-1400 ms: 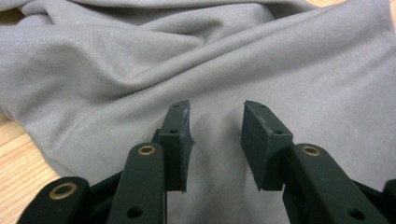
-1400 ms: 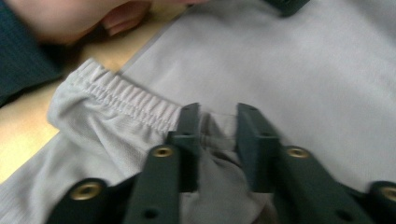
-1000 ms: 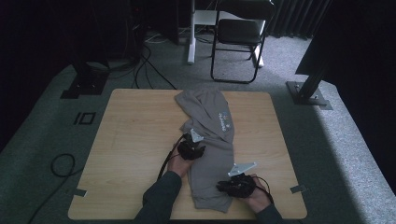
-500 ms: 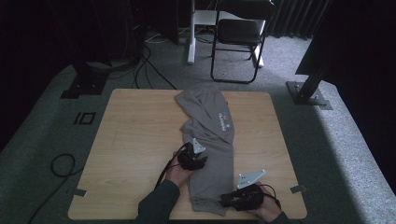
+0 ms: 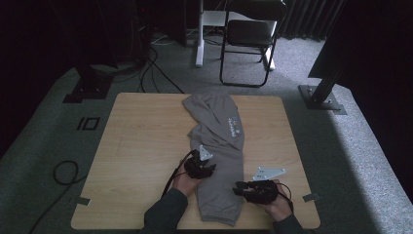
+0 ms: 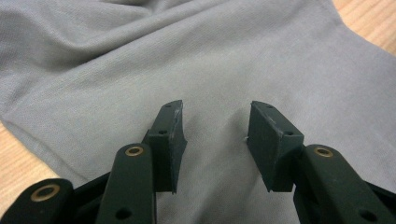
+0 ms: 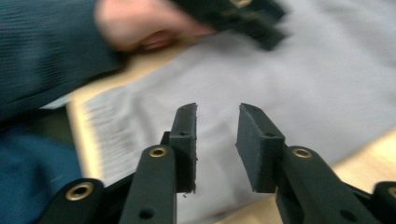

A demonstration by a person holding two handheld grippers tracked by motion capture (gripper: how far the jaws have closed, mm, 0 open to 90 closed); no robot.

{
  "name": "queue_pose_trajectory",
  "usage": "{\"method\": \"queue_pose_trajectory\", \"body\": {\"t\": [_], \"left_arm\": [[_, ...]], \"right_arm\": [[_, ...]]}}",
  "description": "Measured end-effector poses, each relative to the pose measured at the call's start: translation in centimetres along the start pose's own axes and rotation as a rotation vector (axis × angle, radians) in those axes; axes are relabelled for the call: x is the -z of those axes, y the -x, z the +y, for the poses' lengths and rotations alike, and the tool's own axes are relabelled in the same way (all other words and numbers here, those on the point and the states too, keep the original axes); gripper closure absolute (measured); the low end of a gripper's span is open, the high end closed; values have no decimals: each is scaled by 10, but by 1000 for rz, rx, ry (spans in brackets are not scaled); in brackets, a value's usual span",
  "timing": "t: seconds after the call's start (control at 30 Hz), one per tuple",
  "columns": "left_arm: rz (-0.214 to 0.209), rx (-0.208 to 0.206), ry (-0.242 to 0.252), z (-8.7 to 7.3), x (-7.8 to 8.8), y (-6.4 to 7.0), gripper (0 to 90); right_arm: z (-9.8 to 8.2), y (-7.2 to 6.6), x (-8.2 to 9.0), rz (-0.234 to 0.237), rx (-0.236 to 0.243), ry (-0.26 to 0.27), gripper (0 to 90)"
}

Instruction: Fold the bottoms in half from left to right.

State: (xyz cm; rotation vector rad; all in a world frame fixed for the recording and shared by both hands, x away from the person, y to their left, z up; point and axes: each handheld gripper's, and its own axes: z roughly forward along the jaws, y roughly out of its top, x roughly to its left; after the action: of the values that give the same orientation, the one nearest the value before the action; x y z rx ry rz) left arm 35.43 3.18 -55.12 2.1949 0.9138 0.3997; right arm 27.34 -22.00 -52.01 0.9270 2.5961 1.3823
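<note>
**Both jaws free above the grey trousers**

While the grey trousers lie lengthwise down the middle of the wooden desk, their ribbed waistband at the near edge, both hands work at that near end. The left gripper sits at the garment's left edge, partway up the leg, with the left hand behind it and the dark sleeve running back to the bottom of the high view. In the left gripper view its jaws stand moderately wide just over the cloth, with nothing pinched between the pads; they have just been opening. The right gripper lies nearly level at the trousers' right edge near the waistband, pointing left across the fabric, the right hand gripping it from behind and its grey plate on top. Its jaws have just been opening too, and in the right gripper view they show a narrower gap, holding nothing, the cloth lying beyond the pads.
</note>
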Motion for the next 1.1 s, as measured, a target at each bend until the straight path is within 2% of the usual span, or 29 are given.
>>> {"method": "queue_pose_trajectory", "body": {"t": [0.03,0.1,0.2,0.23,0.33,0.37,0.67,0.87,0.93,1.1], "left_arm": [[-5,-3,3,-1,1,1,565],[-10,-6,10,-4,3,1,566],[-14,-7,18,-8,5,2,567],[-17,-6,20,-9,6,3,569],[-17,-10,22,-12,9,5,571],[-19,-9,22,-13,11,6,576],[-41,-25,41,-34,29,24,584],[-63,-44,46,-48,43,39,585],[-68,-51,47,-52,46,44,585],[-87,-70,46,-61,56,54,585]], "right_arm": [[0,0,0,0,0,0,673],[4,5,-6,-63,-10,-4,667],[10,12,-20,-115,5,-25,663],[15,16,-30,-163,12,-54,663],[19,19,-37,-184,5,-57,663],[23,22,-41,-209,8,-55,658],[33,29,-56,-253,-38,-38,636],[35,29,-66,-282,-15,-48,625],[35,34,-69,-298,-45,-48,616],[36,39,-70,-316,-66,-32,610]]}}
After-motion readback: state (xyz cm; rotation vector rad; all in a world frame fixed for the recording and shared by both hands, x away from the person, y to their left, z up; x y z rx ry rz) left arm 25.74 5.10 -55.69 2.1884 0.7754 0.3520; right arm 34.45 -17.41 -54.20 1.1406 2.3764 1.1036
